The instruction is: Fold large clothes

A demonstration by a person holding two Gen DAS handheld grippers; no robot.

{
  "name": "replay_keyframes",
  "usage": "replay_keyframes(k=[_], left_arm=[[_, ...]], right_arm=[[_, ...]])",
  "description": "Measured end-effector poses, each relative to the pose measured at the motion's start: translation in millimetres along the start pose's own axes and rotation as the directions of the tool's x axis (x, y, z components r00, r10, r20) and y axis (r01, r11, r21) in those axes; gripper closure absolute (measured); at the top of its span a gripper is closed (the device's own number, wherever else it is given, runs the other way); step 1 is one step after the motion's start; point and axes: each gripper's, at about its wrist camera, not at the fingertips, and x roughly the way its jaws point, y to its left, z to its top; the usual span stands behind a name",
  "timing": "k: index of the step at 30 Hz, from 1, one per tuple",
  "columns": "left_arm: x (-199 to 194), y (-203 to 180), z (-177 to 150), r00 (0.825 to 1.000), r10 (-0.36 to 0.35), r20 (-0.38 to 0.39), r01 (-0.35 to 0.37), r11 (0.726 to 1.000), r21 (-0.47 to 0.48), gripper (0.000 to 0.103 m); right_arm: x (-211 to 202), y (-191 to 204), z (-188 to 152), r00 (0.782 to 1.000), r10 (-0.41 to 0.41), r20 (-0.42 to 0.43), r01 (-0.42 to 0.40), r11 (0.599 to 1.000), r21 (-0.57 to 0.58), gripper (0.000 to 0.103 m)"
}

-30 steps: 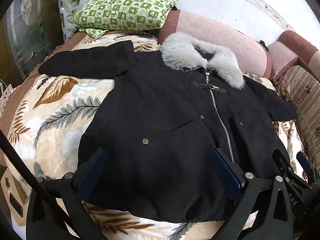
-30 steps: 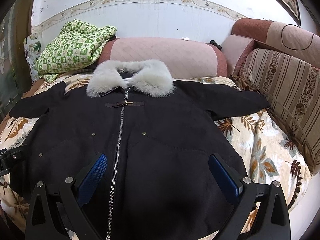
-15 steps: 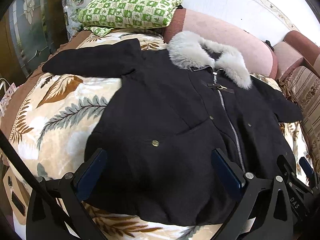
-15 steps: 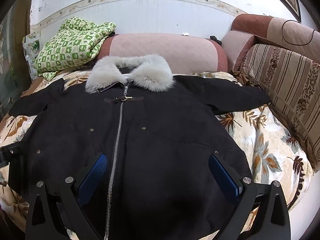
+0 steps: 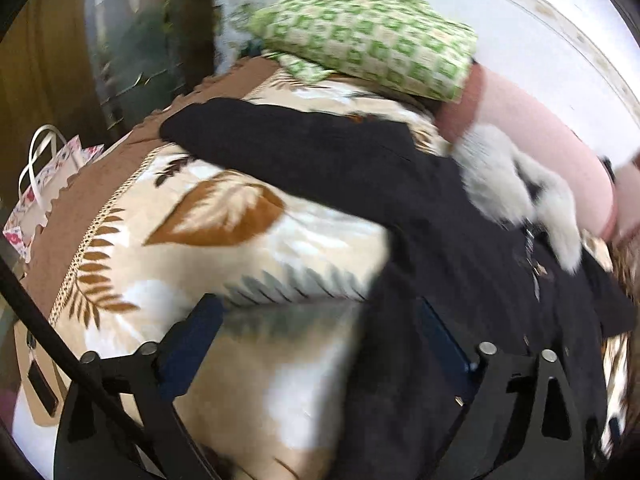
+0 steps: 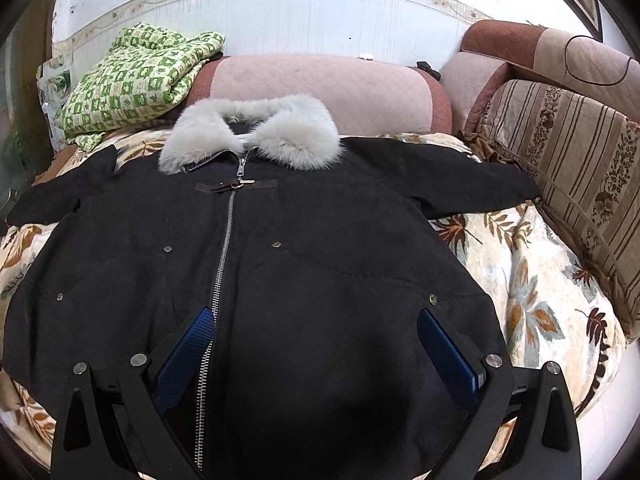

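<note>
Black coat (image 6: 280, 280) with a pale grey fur collar (image 6: 256, 132) lies face up and spread flat on a leaf-printed blanket (image 6: 532, 280) that covers a sofa seat. Its silver zip (image 6: 224, 248) is closed up the middle, a small strap buckle sits just under the collar, and both sleeves reach out to the sides. Behind the collar is a pink cushion (image 6: 320, 88); a folded green checked quilt (image 6: 136, 76) rests at the back left, and a striped cushion (image 6: 568, 152) leans at the right. The right gripper (image 6: 316, 344) hangs over the coat's lower front with its blue pads spread wide and nothing between them. In the blurred left wrist view, the left gripper (image 5: 320, 340) sits over the blanket beside the coat's edge, below one outstretched sleeve (image 5: 280, 144); its jaws have just been narrowing but stand apart, clamping nothing. A paper bag (image 5: 36, 200) with white handles stands on the floor at the far left.
</note>
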Motion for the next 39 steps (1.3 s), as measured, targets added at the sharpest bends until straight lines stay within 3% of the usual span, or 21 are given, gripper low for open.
replay_keyframes(k=[3,8,11,16,19,21,23,28,32,34,35,37,39], left_arm=[[15,33,20,1.000,0.010,-0.013,-0.011,0.998,-0.061,0.023],[46,89,58,0.999,-0.036,-0.002,0.035,0.980,-0.194,0.023],[72,126,80,0.992,-0.122,0.013,0.120,0.948,-0.294,0.023],[118,176,116,0.984,-0.175,0.011,0.165,0.899,-0.405,0.024],[148,206,126,0.975,-0.220,0.013,0.196,0.842,-0.503,0.027],[166,216,129,0.954,-0.299,0.021,0.260,0.792,-0.552,0.028],[180,218,133,0.935,-0.353,0.032,0.310,0.769,-0.560,0.029],[213,208,145,0.902,-0.431,0.035,0.379,0.749,-0.544,0.031],[237,203,150,0.903,-0.429,0.003,0.364,0.761,-0.537,0.033],[238,204,154,0.921,-0.389,-0.013,0.322,0.779,-0.538,0.058],[237,204,155,0.936,-0.351,-0.034,0.278,0.793,-0.542,0.081],[232,210,156,0.934,-0.355,-0.027,0.281,0.782,-0.557,0.089],[212,206,163,0.943,-0.333,-0.008,0.277,0.797,-0.537,0.092]], right_arm=[[2,1,-1,1.000,-0.008,-0.005,0.008,1.000,-0.006,0.001],[7,1,-1,1.000,-0.022,-0.021,0.022,1.000,-0.015,0.001],[8,2,-2,0.999,-0.032,-0.027,0.032,0.999,-0.020,0.001],[13,4,-3,0.997,-0.058,-0.047,0.056,0.998,-0.041,0.001],[17,7,-4,0.995,-0.078,-0.058,0.075,0.995,-0.063,0.001],[21,9,-4,0.993,-0.093,-0.069,0.087,0.993,-0.079,0.001],[24,12,-3,0.992,-0.103,-0.078,0.096,0.991,-0.093,0.001],[33,21,-2,0.988,-0.126,-0.093,0.113,0.985,-0.132,0.001],[38,32,-2,0.985,-0.143,-0.093,0.124,0.975,-0.186,0.001],[38,37,-2,0.985,-0.151,-0.087,0.130,0.969,-0.209,0.001],[38,39,-2,0.985,-0.153,-0.082,0.132,0.966,-0.221,0.001],[38,42,-1,0.986,-0.152,-0.073,0.130,0.963,-0.238,0.001],[38,44,-2,0.988,-0.141,-0.064,0.121,0.960,-0.252,0.001]])
